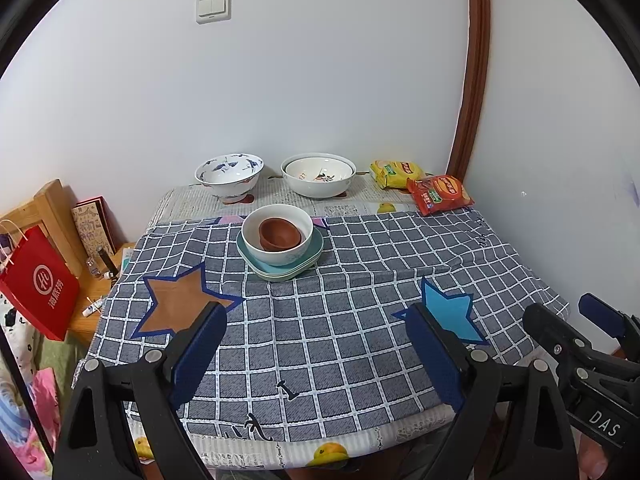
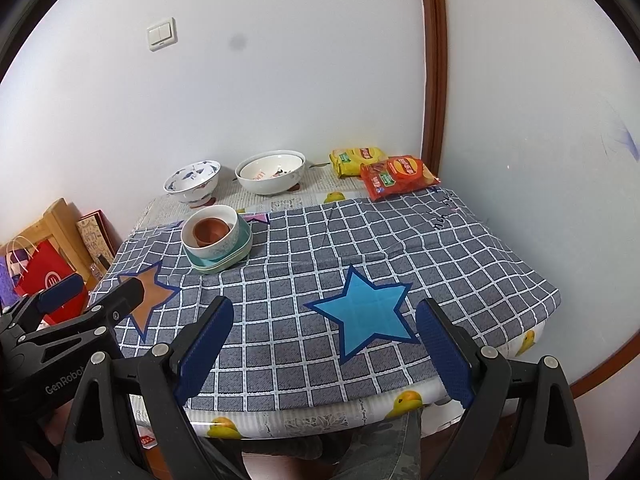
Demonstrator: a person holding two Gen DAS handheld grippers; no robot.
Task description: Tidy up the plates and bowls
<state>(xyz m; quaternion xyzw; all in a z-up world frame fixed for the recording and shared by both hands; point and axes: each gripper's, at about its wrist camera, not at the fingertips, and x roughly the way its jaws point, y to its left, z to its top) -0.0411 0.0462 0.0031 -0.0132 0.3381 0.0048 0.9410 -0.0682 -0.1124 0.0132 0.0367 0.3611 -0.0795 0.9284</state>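
A stack stands mid-table: a brown bowl (image 1: pixel 279 233) inside a white bowl (image 1: pixel 277 242) on teal and pale green square plates (image 1: pixel 310 261). It shows in the right wrist view too, brown bowl (image 2: pixel 209 230), white bowl (image 2: pixel 216 246), plates (image 2: pixel 236 258). A blue-patterned bowl (image 1: pixel 229 176) (image 2: pixel 193 182) and a large white bowl (image 1: pixel 318 174) (image 2: pixel 270 175) stand at the back by the wall. My left gripper (image 1: pixel 316 344) is open and empty over the front of the table. My right gripper (image 2: pixel 325 340) is open and empty near the blue star (image 2: pixel 366 312).
The table carries a grey checked cloth (image 1: pixel 360 248) with a brown star (image 1: pixel 180 304) and a blue star (image 1: pixel 450 310). Yellow (image 1: pixel 396 174) and red (image 1: pixel 440 194) snack bags lie at the back right. A red paper bag (image 1: pixel 38 284) hangs on a wooden chair at left.
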